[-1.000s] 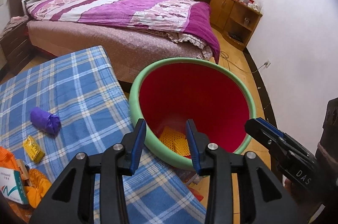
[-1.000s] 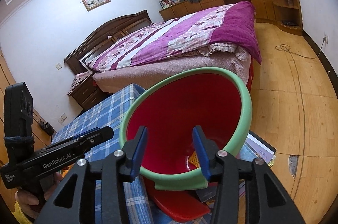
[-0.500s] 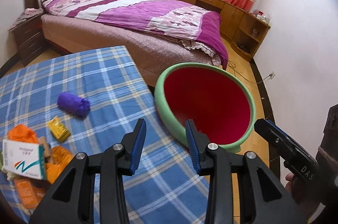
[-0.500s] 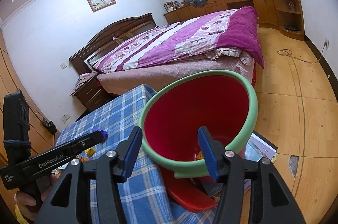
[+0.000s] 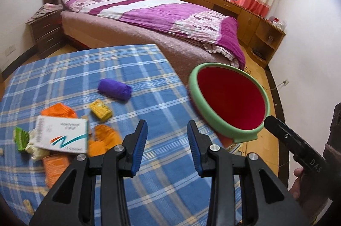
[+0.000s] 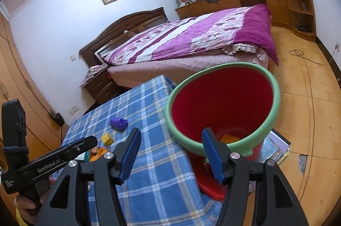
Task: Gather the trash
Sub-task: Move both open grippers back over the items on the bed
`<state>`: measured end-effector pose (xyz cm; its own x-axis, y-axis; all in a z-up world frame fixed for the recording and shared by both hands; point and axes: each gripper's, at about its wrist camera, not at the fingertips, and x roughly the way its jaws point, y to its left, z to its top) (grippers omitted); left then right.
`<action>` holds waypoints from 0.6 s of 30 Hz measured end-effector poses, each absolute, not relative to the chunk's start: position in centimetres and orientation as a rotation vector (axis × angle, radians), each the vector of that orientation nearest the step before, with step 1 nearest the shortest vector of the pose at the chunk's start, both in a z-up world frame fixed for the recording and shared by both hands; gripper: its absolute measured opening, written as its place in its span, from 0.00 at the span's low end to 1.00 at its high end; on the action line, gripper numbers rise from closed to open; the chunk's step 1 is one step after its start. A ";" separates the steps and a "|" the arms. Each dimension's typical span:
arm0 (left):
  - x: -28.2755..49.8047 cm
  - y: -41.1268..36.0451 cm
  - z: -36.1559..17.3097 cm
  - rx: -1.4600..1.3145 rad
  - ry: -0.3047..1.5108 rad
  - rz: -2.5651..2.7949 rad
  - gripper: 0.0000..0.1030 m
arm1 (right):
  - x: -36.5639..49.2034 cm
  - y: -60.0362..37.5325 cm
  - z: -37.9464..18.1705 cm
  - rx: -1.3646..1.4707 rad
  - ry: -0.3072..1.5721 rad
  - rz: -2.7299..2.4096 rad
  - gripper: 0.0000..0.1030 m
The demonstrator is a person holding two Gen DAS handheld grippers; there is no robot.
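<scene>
A: Your left claw [image 5: 166, 146] is part-spread and empty. On the desk [image 5: 132, 68], the white box [image 5: 61, 133] with orange wrappers lies at nine o'clock, the yellow packet [image 5: 100, 109] and purple wad [image 5: 115, 89] at eleven.

B: Take the packet next; dip, pinch it across its short side.

A: Your right claw [image 6: 171, 153] is opening, empty; the bin [image 6: 275, 98] sits at one o'clock.

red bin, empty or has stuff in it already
Not empty: the right wrist view shows yellow-orange pieces at the bottom of the red bin. How much, cannot tell.
</scene>
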<state>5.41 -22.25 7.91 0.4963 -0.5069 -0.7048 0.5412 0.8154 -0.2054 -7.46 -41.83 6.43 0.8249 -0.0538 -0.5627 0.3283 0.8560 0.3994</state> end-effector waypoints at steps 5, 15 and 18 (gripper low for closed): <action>5.4 -19.5 7.9 0.022 0.833 -0.586 0.38 | -7.1 -39.9 6.6 0.490 0.582 -0.183 0.61; 5.1 -14.5 7.0 -0.006 0.832 -0.480 0.39 | -7.0 -36.9 6.3 0.470 0.604 -0.152 0.62; 5.0 -13.1 6.4 -0.010 0.835 -0.447 0.43 | -6.8 -36.1 6.0 0.466 0.617 -0.142 0.62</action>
